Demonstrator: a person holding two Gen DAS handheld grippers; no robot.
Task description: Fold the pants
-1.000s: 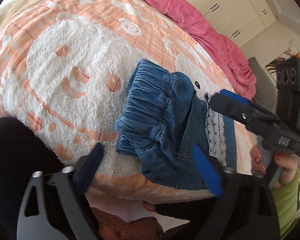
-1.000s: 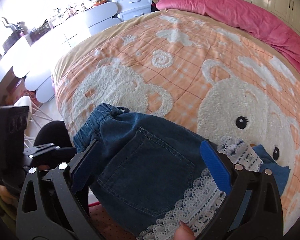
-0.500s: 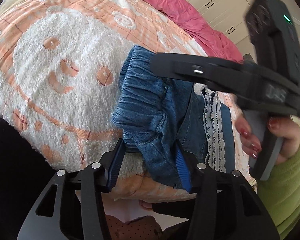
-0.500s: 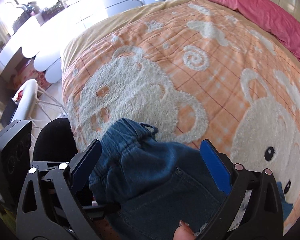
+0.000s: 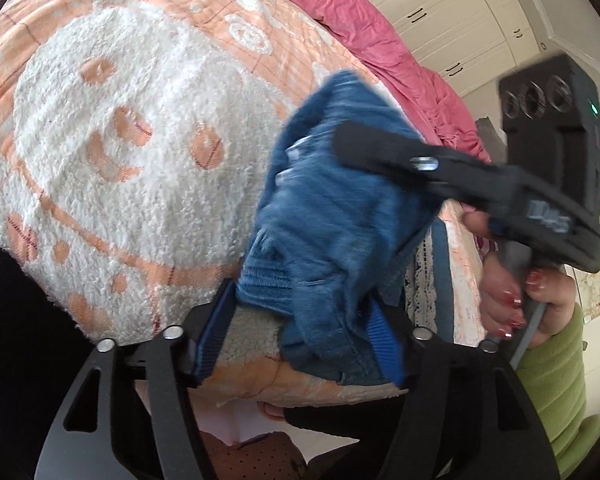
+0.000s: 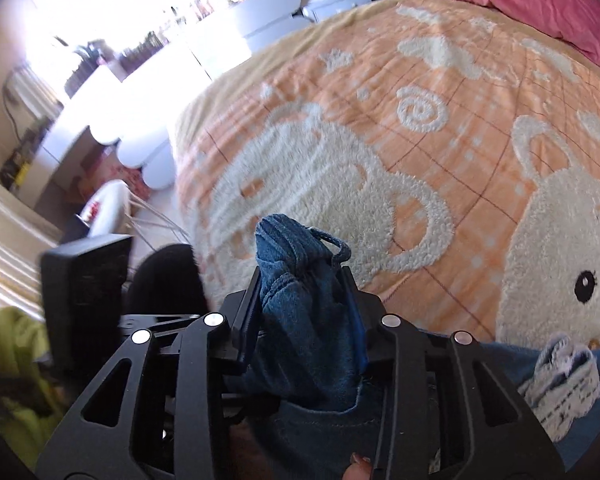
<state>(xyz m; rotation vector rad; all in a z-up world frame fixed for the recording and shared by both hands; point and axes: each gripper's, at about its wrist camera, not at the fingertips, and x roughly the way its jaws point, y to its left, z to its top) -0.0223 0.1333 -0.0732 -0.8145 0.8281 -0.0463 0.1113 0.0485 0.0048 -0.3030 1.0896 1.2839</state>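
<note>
The blue denim pants (image 5: 332,240) lie bunched at the near edge of the bed, with a white lace hem (image 6: 560,384) on the right. My right gripper (image 6: 302,284) is closing, and its pads pinch a gathered fold of the waistband (image 6: 300,320). In the left wrist view the right gripper (image 5: 352,148) reaches in from the right over the top of the bundle. My left gripper (image 5: 300,332) sits low at the bed's edge with its jaws opening. The lower part of the pants lies loosely between its blue pads (image 5: 216,332).
The bed carries an orange blanket (image 5: 140,120) with white fluffy bear shapes and a pink duvet (image 5: 380,52) along its far side. A hand with red nails (image 5: 504,300) in a green sleeve holds the right gripper. White drawers (image 6: 260,12) and a chair (image 6: 108,204) stand left of the bed.
The right gripper went from wide open over the pants to closed on a gathered fold of the waistband. The left jaws squeezed in on the denim, then widened again. The pants are more bunched.
</note>
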